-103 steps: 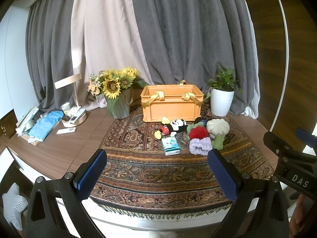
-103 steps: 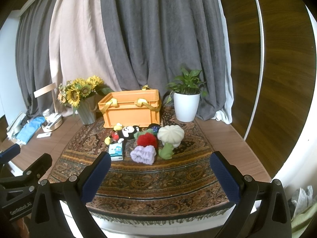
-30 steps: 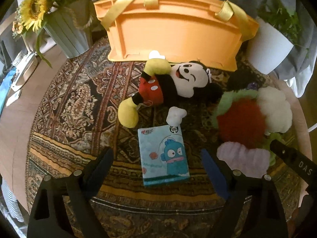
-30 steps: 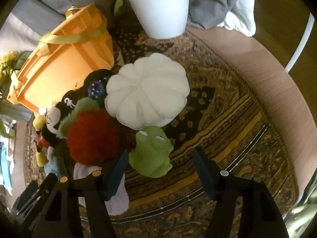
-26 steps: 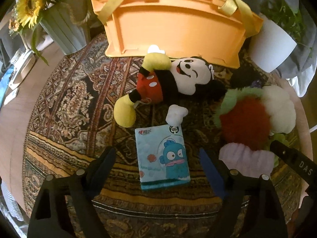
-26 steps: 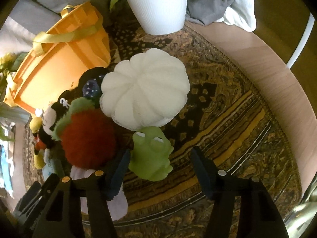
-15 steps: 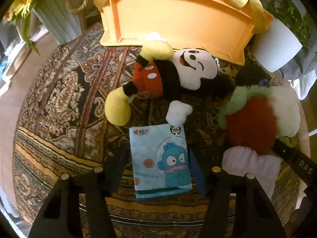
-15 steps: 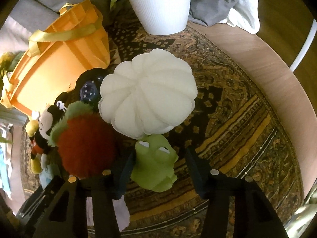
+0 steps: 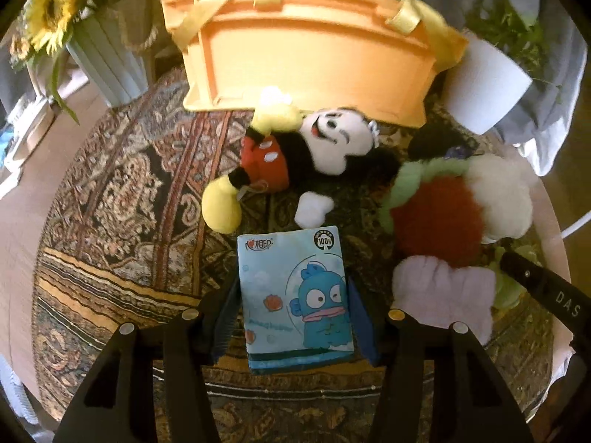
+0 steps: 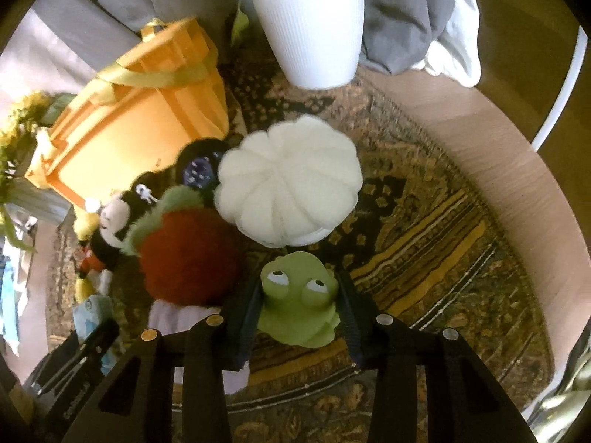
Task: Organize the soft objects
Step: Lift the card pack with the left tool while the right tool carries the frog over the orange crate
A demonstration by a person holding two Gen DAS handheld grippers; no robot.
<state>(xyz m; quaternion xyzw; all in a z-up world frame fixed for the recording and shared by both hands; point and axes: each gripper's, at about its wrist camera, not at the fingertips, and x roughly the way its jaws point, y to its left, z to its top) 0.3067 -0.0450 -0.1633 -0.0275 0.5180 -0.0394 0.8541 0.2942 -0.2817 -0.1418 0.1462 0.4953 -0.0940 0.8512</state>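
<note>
1. Right, both grippers are down in the pile at once. The left gripper (image 9: pixel 293 317) has its jaws drawn in narrow along the long sides of the blue tissue pack (image 9: pixel 295 297), pads apparently touching it; whether they are truly squeezing, I cannot tell.

2. The right gripper (image 10: pixel 297 319) is narrowed around the green frog toy (image 10: pixel 300 304), pads against its flanks, the frog lying on the patterned rug (image 10: pixel 424 258) just in front of the white pumpkin plush (image 10: pixel 290 184).

3. Risk one: that tissue pack is a slick film wrapper. Held only by its edges, it could buckle or slide out on the lift.

4. Risk two: the frog looks squashy. A light pinch may let it pop out forward, towards the pumpkin plush.

5. Risk three: crowding. The red fuzzy plush (image 10: pixel 188 258) and lavender plush (image 9: pixel 441 299) sit right beside both grippers, and the right tool's body already crosses the left view's edge. Lifting together could knock them or clash the tools.

6. Risk four: the orange basket (image 9: pixel 314 62) stands behind the Mickey plush (image 9: pixel 314 151), its yellow handles (image 9: pixel 410 13) draped over the rim. A low carry may snag them, and the white plant pot (image 10: pixel 310 29) stands close by.
</note>
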